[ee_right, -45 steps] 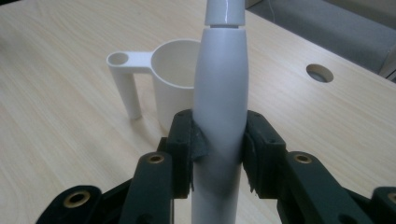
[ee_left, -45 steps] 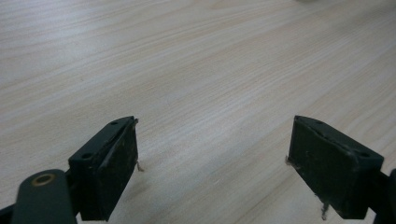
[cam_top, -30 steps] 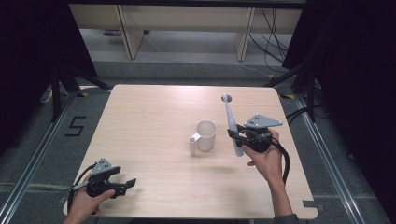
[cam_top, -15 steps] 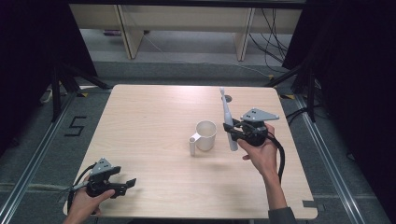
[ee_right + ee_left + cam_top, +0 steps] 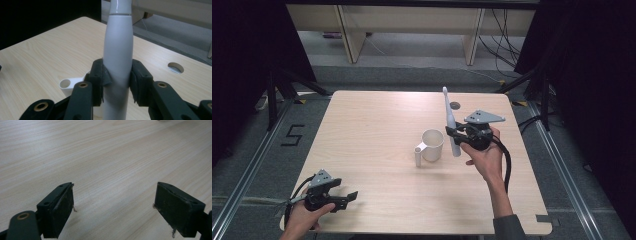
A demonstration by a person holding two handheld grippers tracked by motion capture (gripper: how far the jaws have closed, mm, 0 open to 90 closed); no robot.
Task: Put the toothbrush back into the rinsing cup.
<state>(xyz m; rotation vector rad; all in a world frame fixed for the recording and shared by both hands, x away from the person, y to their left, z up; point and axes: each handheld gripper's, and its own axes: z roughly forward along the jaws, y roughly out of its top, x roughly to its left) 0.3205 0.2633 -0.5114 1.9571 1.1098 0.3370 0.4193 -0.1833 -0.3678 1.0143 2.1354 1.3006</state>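
A: Start with the wooden table [image 5: 377,150]. What rests on it?

B: 1 white mug [image 5: 432,145] stands right of centre, its handle toward your side and left. A round hole [image 5: 455,105] sits in the tabletop near the far edge.

A: Locate your right gripper [image 5: 454,133].

B: You hold it just right of the mug, above the table. Its 2 jaws are clenched on a long white handle [image 5: 117,57], gripping the lower part. The handle stands nearly upright, its thin end tilted slightly toward the far edge.

A: And your left gripper [image 5: 113,202]?

B: You hold it at the near left corner, well apart from the mug. Its jaws stand spread wide with bare wood between them.
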